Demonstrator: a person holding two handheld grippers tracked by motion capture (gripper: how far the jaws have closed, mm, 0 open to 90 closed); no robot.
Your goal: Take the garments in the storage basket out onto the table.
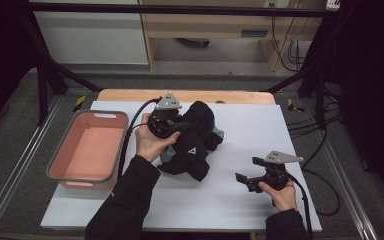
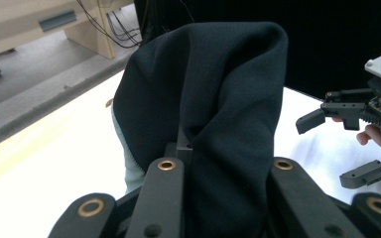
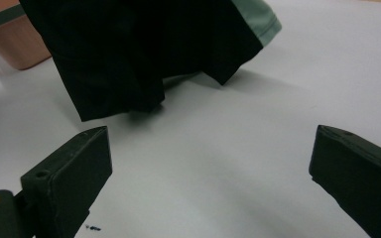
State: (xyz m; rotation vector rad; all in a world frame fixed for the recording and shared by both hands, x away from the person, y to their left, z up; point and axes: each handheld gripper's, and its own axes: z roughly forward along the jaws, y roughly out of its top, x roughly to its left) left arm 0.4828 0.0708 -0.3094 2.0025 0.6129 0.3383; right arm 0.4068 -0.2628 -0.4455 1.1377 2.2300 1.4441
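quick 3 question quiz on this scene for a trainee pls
1. True or false: the left gripper is shut on the black garment.
2. How do the right gripper jaws stand: A) wide apart, nothing between them, B) clamped on cloth?
3. What container sits at the table's left?

Key
1. True; in the left gripper view the cloth is bunched between its jaws.
2. A.
3. The pink tub, which has nothing in it.
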